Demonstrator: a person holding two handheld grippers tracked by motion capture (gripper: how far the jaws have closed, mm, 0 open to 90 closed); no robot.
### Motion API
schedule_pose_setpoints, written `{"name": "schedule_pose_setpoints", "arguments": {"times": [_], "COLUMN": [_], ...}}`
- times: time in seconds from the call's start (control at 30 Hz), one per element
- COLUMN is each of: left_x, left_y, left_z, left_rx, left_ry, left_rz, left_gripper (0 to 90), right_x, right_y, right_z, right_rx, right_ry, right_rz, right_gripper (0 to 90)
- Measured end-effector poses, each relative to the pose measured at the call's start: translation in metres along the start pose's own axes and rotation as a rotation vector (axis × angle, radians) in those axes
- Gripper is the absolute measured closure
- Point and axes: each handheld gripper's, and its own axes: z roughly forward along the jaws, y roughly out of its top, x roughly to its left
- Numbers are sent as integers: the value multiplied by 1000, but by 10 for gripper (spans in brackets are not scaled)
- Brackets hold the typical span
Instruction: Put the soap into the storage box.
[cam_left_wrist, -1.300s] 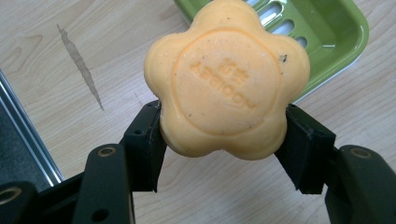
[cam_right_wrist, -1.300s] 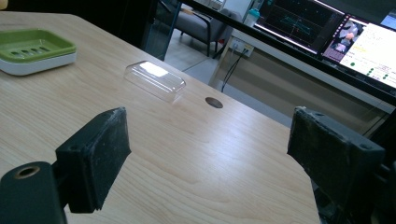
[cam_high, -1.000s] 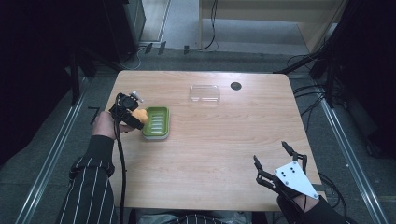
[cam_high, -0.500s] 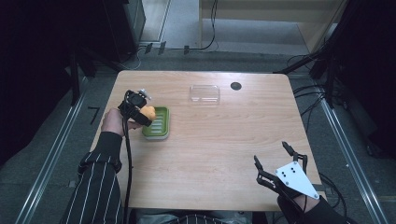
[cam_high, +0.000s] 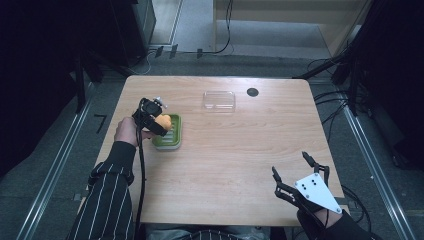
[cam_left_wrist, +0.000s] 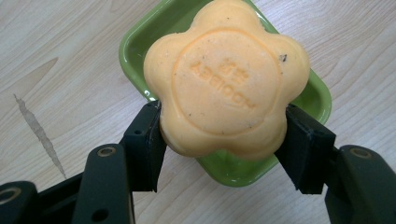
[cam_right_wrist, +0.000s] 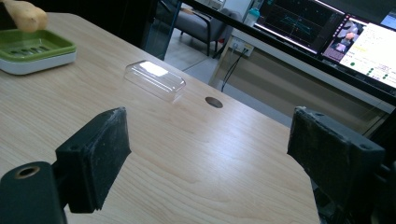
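Soap (cam_left_wrist: 226, 79) in left tongs (cam_left_wrist: 224, 140)

Bare wooden table (cam_high: 235, 160) spreads open across the middle. A clear lid (cam_high: 219, 100) and green dish (cam_high: 169, 136) occupy its far-left part.

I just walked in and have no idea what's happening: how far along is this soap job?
Done: the left gripper has gripped the orange flower-shaped soap bar.

In hand: the soap hangs over the green plastic soap dish, not yet set down.

Probably left: the clear plastic lid lies apart on the wooden table, and the right gripper waits open.
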Motion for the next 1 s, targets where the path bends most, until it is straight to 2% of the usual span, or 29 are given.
{"name": "schedule_pose_setpoints", "arguments": {"times": [0.2,0.5,0.53,1.0], "left_x": [-4,-6,-6,-9], "left_y": [5,6,8,9], "left_z": [8,19,21,33], "left_rx": [10,11,17,25], "left_ry": [-7,11,8,26], "left_rz": [22,39,51,66], "left_gripper": [396,396,396,395], "right_x": [0,-1,0,-1], "right_y": [0,0,0,0], "right_z": [0,0,0,-1], "right_rx": [0,-2,-1,-1], "right_ry": [0,-1,0,-3], "right_rz": [0,1,0,3], "right_gripper": [134,134,134,134]}}
